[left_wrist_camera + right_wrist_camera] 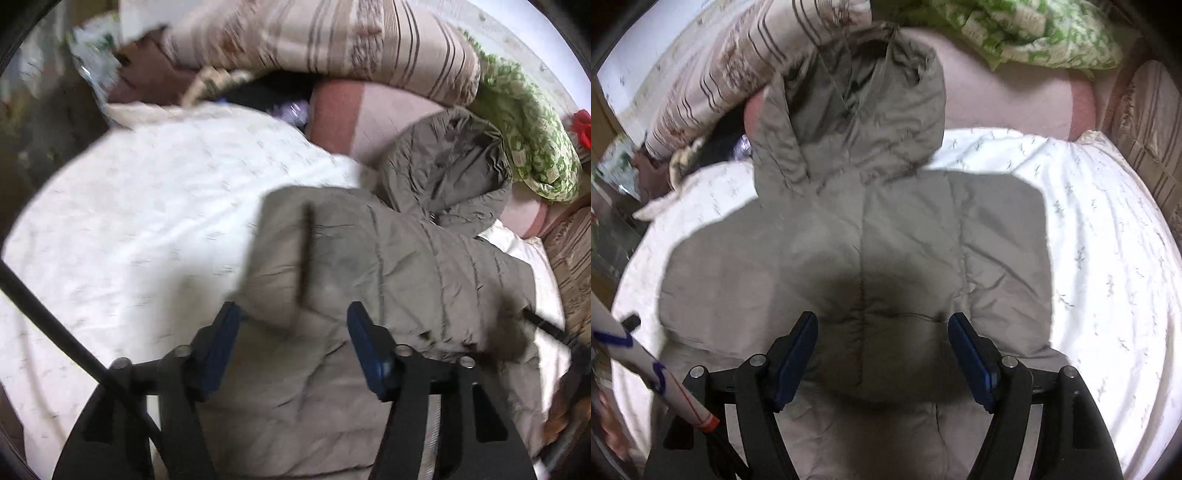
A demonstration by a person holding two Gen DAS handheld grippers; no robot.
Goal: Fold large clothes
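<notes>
A: Why is the hooded puffer jacket point(864, 236) lying flat like that?

B: It is spread on the white bed sheet point(1108, 229), so that its panels can be turned in one at a time. In the right wrist view the hood point(857, 107) points to twelve o'clock, towards the striped pillow point(731, 66) at eleven and the green patterned cloth point(1034, 33) at one. The body fills the middle, with folded edges on both sides.

A: And the left gripper point(293, 332)?

B: Its jaws stand parted and clamp nothing. A turned-over flap of the jacket point(369, 277) lies just ahead of them at twelve o'clock, with a dark zip line point(306, 251) along it. I judge that the flap was laid there as a side fold. That view is blurred, so whether the pads brush the cloth I cannot tell.

A: The right gripper point(882, 354)?

B: Jaws wide apart, empty, slanted down over the lower back of the jacket. Its shadow falls between them. It looks placed to take the hem next, though that is my guess.

A: Anything at the edges?

B: A white tube with blue marks point(646, 354) at eight o'clock in the right view.
</notes>
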